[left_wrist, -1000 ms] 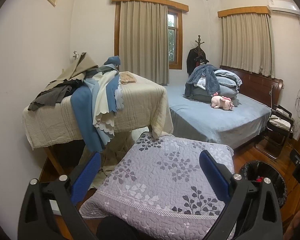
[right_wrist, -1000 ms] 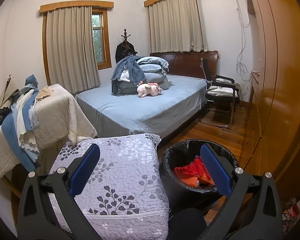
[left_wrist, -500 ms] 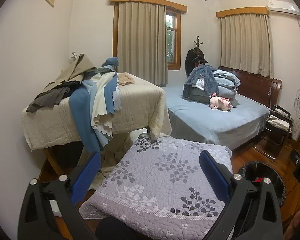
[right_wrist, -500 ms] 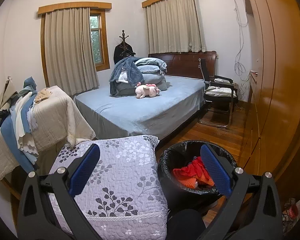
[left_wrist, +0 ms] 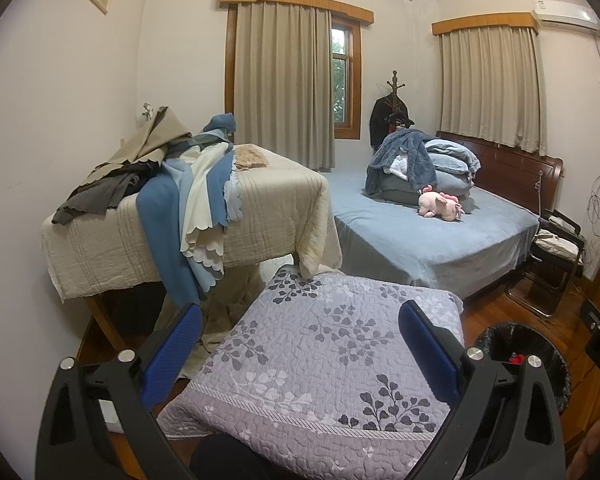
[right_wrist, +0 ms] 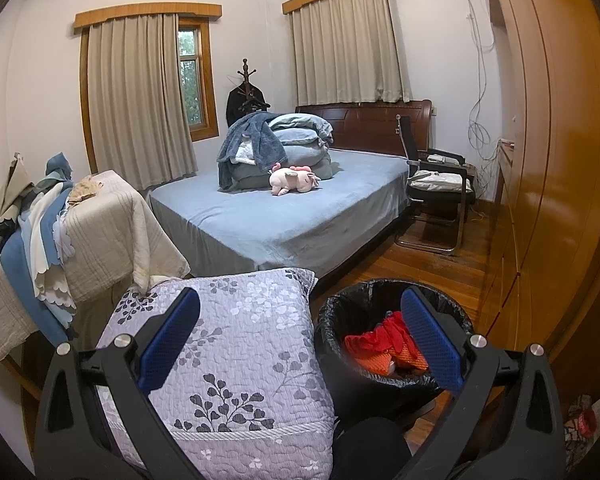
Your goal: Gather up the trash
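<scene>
1. Could knock the trash bin [right_wrist: 396, 320] over if the right gripper [right_wrist: 300, 336] drops too fast, since the bin sits right below its right finger.
2. Could grab the wrong thing, like the soft purple quilt [right_wrist: 236, 344], because both grippers hang over it.
3. Could miss small trash: some scraps [right_wrist: 584, 420] lie on the floor by the wardrobe [right_wrist: 560, 160], far off to the right edge and hard to make out.
4. Right gripper: fingers wide apart, holding nothing. Red and orange trash [right_wrist: 380, 344] already inside the bin, low between the two fingers, nearer the right one, not touched.
5. Left gripper [left_wrist: 300, 352]: fingers wide apart too, holding nothing. Bin [left_wrist: 548, 352] off past its right finger, well outside the gap.
</scene>
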A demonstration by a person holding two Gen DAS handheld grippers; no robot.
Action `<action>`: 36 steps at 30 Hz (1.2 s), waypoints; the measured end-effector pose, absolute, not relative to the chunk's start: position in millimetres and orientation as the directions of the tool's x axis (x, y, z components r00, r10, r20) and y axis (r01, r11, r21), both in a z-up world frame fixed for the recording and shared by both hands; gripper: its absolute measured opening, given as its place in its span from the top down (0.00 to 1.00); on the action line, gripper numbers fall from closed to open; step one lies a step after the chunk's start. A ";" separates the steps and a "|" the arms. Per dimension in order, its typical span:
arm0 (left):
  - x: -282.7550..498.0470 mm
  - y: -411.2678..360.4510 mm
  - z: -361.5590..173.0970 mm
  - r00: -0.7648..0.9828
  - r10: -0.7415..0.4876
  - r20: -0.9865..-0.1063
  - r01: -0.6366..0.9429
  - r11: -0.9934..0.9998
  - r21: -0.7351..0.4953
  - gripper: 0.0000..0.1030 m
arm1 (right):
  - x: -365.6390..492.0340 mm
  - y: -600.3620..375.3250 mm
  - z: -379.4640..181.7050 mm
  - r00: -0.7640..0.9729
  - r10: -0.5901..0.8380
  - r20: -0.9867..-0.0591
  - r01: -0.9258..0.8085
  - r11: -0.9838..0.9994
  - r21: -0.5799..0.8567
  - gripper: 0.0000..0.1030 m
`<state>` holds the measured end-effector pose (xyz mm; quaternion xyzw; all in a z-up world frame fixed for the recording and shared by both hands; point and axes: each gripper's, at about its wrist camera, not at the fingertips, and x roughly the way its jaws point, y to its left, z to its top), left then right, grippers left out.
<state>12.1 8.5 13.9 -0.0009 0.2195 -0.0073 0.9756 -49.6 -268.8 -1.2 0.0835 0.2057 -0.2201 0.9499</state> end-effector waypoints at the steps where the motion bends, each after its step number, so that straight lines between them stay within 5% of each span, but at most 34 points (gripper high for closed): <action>1: 12.2 8.5 13.8 0.903 -0.015 -0.429 0.014 1.000 -0.005 0.06 | -49.6 -268.6 -1.3 0.818 -0.384 -0.428 0.452 0.889 0.067 0.05; 36: 10.8 7.5 10.1 0.900 -0.018 -0.436 0.017 1.000 -0.006 0.06 | -50.9 -271.3 -3.6 0.815 -0.382 -0.437 0.453 0.889 0.067 0.05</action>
